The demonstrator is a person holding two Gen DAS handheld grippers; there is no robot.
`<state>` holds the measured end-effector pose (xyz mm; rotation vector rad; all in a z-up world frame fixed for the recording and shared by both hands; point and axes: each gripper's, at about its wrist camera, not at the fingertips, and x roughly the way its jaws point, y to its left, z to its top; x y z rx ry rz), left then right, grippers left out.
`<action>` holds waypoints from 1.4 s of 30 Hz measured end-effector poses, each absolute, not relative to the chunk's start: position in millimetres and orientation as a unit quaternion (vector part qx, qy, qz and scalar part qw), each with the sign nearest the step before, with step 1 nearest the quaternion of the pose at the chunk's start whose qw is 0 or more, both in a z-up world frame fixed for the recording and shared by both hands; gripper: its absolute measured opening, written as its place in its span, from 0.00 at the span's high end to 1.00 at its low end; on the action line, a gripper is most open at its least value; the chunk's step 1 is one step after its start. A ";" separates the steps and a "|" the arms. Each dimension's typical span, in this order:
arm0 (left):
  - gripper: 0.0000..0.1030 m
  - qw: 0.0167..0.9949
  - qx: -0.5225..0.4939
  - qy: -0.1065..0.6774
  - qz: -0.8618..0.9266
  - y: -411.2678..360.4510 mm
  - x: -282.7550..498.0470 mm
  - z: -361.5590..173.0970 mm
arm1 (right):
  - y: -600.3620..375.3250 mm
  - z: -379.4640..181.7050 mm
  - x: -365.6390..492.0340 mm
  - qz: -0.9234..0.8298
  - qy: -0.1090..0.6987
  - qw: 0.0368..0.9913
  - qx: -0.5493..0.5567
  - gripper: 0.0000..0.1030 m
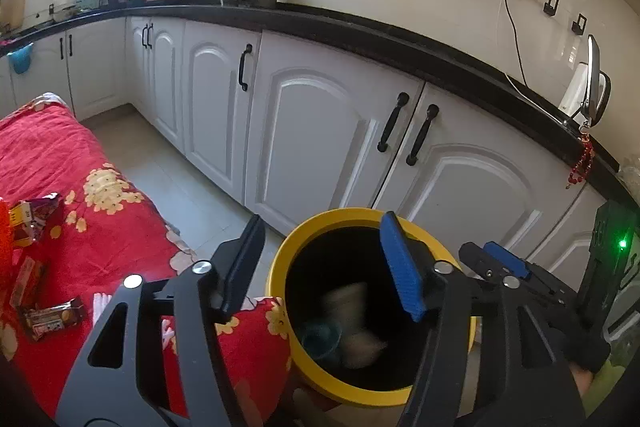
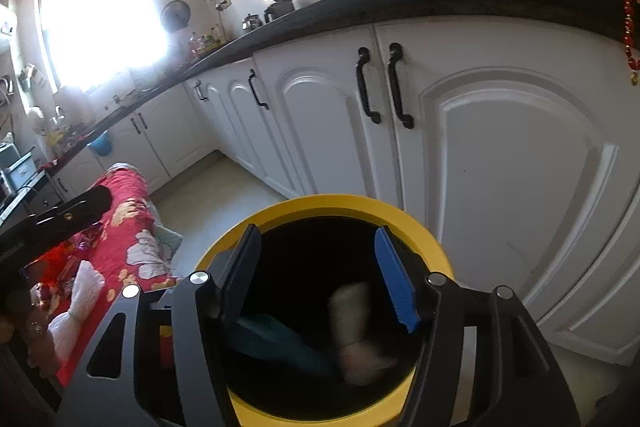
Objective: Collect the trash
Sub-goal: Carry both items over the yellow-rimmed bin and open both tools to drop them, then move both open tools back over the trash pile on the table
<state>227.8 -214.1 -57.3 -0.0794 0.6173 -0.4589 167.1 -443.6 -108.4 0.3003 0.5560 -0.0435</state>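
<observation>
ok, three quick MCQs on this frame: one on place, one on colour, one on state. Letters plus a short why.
1. Where does the bin stand?
A. on the counter
B. on the floor, beside the red cloth
C. inside a cabinet

2. What colour is the bin's rim?
A. yellow
B. green
C. white

3. How do the right gripper's jaws stand?
A. shut on a wrapper
B. shut on nothing
C. open, above the bin's mouth

Answers:
1. B: both views show it on the floor, between the flowered cloth and the white cabinet doors.
2. A: a yellow ring runs around the black inside.
3. C: the right wrist view shows the jaws wide apart with nothing between them, and blurred pale trash lying in the bin below.
</observation>
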 end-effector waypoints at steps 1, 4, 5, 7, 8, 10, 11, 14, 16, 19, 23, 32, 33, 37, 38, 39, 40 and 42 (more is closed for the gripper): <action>0.40 0.927 -0.039 0.299 -0.223 -212.5 227.0 -57.1 | -443.2 -107.7 166.2 -0.023 0.272 0.951 0.146 0.41; 0.25 0.928 -0.047 0.298 -0.220 -208.4 225.6 -55.3 | -441.3 -104.5 162.1 -0.037 0.261 0.955 0.136 0.36; 0.18 0.929 -0.049 0.296 -0.217 -205.8 224.5 -54.8 | -440.3 -102.4 160.4 -0.040 0.256 0.957 0.132 0.34; 0.10 0.931 -0.052 0.293 -0.212 -201.6 222.7 -52.8 | -437.7 -97.1 157.6 -0.047 0.245 0.960 0.126 0.28; 0.10 0.933 -0.054 0.288 -0.209 -198.3 220.3 -51.0 | -436.1 -93.9 156.0 -0.051 0.237 0.962 0.122 0.25; 0.10 0.936 -0.053 0.283 -0.203 -193.8 216.6 -47.7 | -431.2 -87.5 151.1 -0.054 0.221 0.967 0.112 0.20; 0.10 0.938 -0.053 0.280 -0.199 -191.6 214.8 -45.9 | -427.6 -83.7 148.2 -0.056 0.212 0.970 0.107 0.16; 0.10 0.941 -0.053 0.272 -0.192 -183.3 207.9 -40.9 | -416.7 -73.3 141.9 -0.053 0.188 0.976 0.094 0.12; 0.10 0.944 -0.055 0.267 -0.185 -175.8 203.3 -36.8 | -408.7 -66.2 137.1 -0.050 0.175 0.980 0.087 0.10; 0.10 0.948 -0.060 0.258 -0.176 -164.4 197.8 -30.6 | -396.8 -55.5 133.2 -0.039 0.161 0.983 0.078 0.08; 0.10 0.954 -0.066 0.245 -0.161 -147.2 189.9 -22.1 | -381.1 -43.9 125.5 -0.027 0.146 0.986 0.073 0.07; 0.10 0.964 -0.077 0.221 -0.124 -102.8 167.0 -6.9 | -343.1 -25.6 113.7 0.014 0.130 0.990 0.054 0.06; 0.10 0.965 -0.079 0.219 -0.120 -97.4 164.2 -5.5 | -339.3 -24.0 112.7 0.017 0.128 0.990 0.052 0.06; 0.10 0.970 -0.080 0.208 -0.102 -79.1 155.5 -0.8 | -319.7 -16.4 106.9 0.036 0.121 0.991 0.041 0.06; 0.10 0.970 -0.083 0.206 -0.099 -74.2 153.3 0.4 | -314.8 -14.5 105.5 0.042 0.119 0.991 0.039 0.06; 0.10 0.970 -0.085 0.204 -0.097 -71.1 151.8 1.3 | -309.0 -12.2 104.2 0.048 0.117 0.991 0.035 0.06; 0.10 0.971 -0.087 0.202 -0.094 -67.2 149.8 2.0 | -305.1 -10.8 102.2 0.051 0.115 0.991 0.032 0.06; 0.10 0.972 -0.091 0.196 -0.087 -59.3 145.6 3.1 | -294.8 -7.7 99.7 0.063 0.112 0.991 0.025 0.06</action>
